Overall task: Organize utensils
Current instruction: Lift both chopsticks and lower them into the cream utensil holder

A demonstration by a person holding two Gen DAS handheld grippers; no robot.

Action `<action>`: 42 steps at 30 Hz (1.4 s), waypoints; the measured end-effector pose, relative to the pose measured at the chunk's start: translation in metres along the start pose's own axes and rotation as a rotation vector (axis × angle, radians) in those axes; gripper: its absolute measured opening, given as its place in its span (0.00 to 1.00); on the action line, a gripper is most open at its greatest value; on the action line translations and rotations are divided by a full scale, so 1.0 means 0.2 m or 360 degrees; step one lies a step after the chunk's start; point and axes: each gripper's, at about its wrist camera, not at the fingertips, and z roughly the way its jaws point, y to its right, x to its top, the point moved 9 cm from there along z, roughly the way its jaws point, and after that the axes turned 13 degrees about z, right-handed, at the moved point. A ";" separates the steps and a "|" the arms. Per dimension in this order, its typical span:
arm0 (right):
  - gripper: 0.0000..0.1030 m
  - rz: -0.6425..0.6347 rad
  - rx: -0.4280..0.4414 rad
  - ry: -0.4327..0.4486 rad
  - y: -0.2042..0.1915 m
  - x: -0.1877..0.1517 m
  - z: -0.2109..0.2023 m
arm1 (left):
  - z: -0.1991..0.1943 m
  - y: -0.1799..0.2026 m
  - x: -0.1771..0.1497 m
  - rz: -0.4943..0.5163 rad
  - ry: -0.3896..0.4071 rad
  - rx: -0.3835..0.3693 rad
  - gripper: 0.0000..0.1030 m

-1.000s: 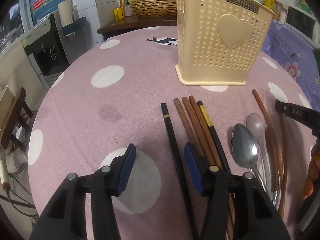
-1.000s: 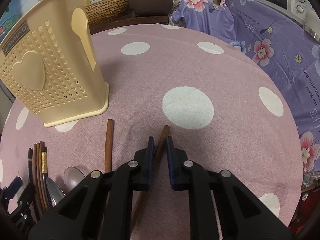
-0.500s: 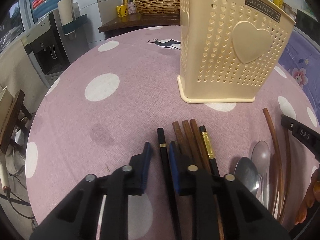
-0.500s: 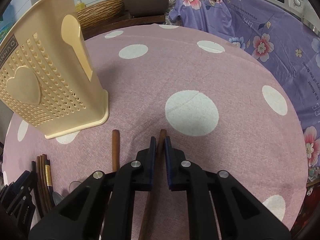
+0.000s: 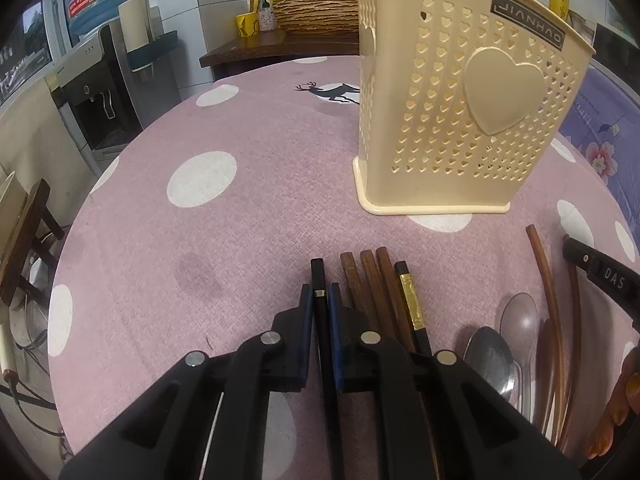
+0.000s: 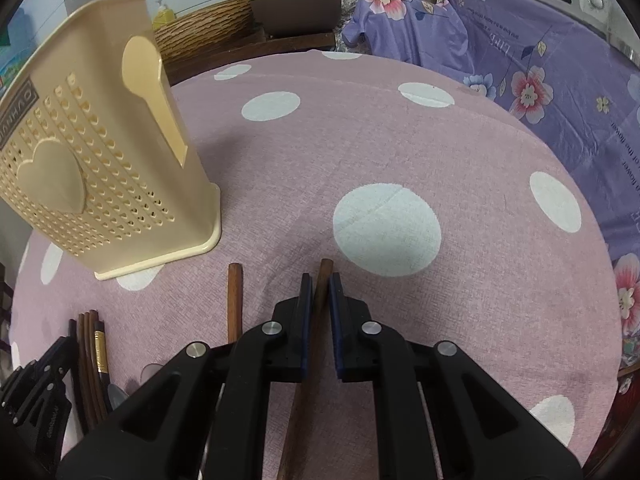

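Chopsticks: black chopstick (image 5: 319,276) pinched by left gripper (image 5: 320,300); lower end hidden.
Right gripper (image 6: 320,284): pinching brown chopstick (image 6: 325,270).
Spoons (image 5: 488,354): handles cut off.

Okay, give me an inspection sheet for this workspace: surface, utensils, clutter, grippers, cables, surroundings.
Surface: round table under a pink polka-dot cloth.
Job's things: cream utensil holder upright; brown chopsticks, gold-banded chopstick and two spoons lying flat.
Clutter: nothing seen.
Grippers: left gripper shut on a black chopstick; right gripper shut on a brown chopstick.
Cables: dark cords beyond the table's left edge.
Surroundings: water dispenser, wicker basket, purple floral cloth.
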 end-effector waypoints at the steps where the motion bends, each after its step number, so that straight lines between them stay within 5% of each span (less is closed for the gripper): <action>1: 0.09 0.0011 0.0025 0.0008 0.00 0.01 -0.01 | 0.00 0.00 0.00 -0.0005 0.0001 -0.0009 0.09; 12: 0.07 0.0017 0.0471 0.0185 -0.07 0.19 -0.37 | -0.26 -0.10 0.19 -0.0104 0.0238 -0.0148 0.08; 23: 0.07 -0.0135 0.0651 0.0474 -0.13 0.41 -0.86 | -0.67 -0.30 0.47 -0.0162 0.0582 -0.0130 0.08; 42: 0.07 -0.0254 0.0563 0.0611 -0.17 0.55 -1.04 | -0.84 -0.44 0.61 -0.0173 0.0701 -0.0052 0.08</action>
